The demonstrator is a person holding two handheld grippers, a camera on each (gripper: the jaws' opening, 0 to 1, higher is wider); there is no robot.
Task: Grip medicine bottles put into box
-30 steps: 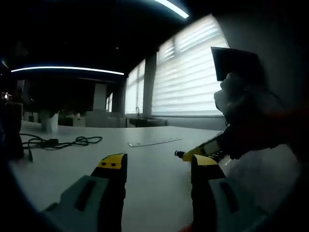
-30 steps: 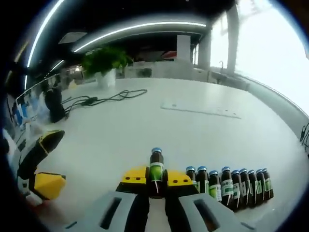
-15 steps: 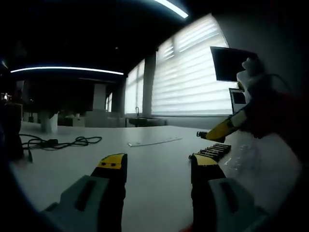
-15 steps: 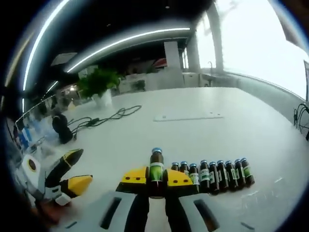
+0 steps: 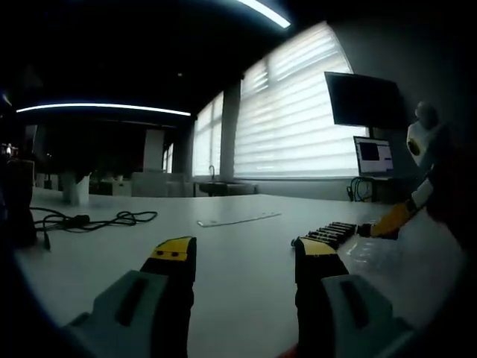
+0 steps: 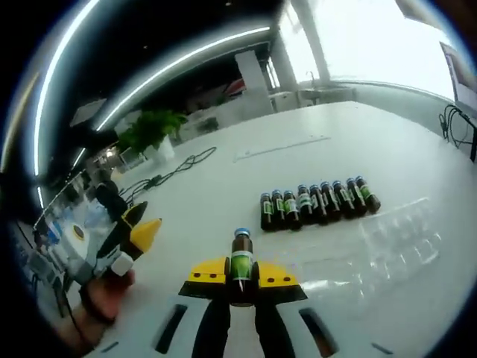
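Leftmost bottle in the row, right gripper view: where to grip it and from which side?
Take the leftmost bottle at its cap and neck, coming down from above. It stands upright, and its right side looks pressed against the bottle row, so only the top and the outer left flank are free.

Dim, backlit left gripper view; window glare (image 6: 387, 37) overexposes the right's.

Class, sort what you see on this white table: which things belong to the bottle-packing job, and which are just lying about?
Job: held medicine bottle in right gripper; bottle row; clear plastic tray; left gripper, open.

Lying about: black cable; potted plant; flat strip; monitor.
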